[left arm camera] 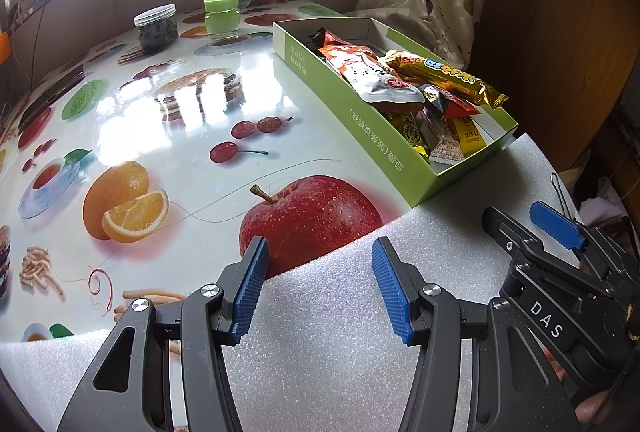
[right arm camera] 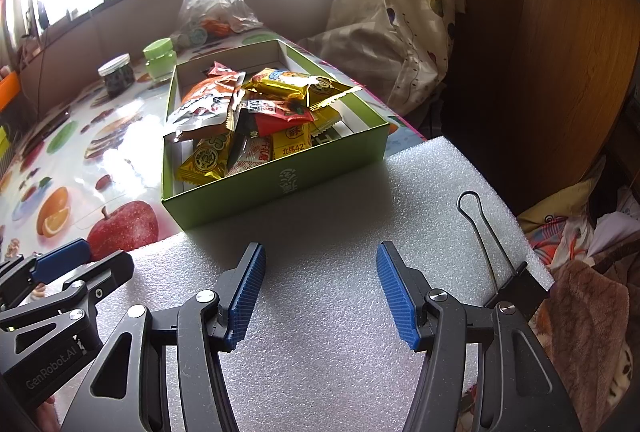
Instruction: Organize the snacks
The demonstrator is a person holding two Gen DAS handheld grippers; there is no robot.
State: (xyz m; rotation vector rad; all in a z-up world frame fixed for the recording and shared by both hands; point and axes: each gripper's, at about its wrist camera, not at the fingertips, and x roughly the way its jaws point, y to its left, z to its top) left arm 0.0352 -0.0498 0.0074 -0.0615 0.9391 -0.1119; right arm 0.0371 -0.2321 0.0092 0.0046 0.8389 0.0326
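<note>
Left gripper (left arm camera: 318,288) and right gripper (right arm camera: 320,294) both released, empty, above foam sheet (right arm camera: 340,224); snacks (right arm camera: 248,115) piled in green box (right arm camera: 276,187).

Your left tool (left arm camera: 318,286) and right tool (right arm camera: 320,290) are black with ribbed blue pads (right arm camera: 246,296). You see a green box (right arm camera: 276,187), white inside, holding gold, orange and red snack packets (right arm camera: 256,119). The surface (left arm camera: 192,135) wears a glossy white cloth printed with a red apple, oranges and cherries; a speckled white foam sheet (right arm camera: 344,224) covers its near end.
</note>
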